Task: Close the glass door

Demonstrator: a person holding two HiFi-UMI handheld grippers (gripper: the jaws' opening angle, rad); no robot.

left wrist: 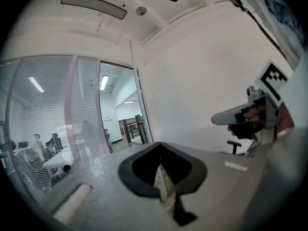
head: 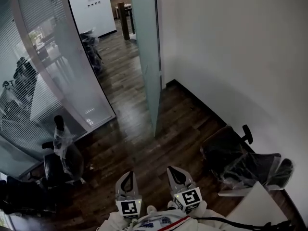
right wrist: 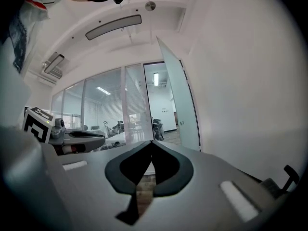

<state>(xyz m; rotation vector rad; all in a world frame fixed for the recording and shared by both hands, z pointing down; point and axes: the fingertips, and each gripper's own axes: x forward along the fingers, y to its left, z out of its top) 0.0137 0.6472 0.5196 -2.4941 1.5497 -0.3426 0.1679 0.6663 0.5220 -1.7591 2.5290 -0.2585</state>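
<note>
Glass door [head: 147, 57] open, edge-on. Nr side of door: wood floor [head: 144, 143] free. L of door: doorway free, then curved glass partition [head: 72, 81] w/ wrapped chairs [head: 65, 153]. R of door: wall [head: 231, 57] close; office chair [head: 219, 148] against it.

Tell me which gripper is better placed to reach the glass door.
Probably right: the right gripper faces the broad side of the glass door, while the left gripper sees only its edge. Both have shut, empty fingers.

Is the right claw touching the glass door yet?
Apart. The head view shows the right claw low near the person, with a stretch of wooden floor between it and the glass door.
</note>
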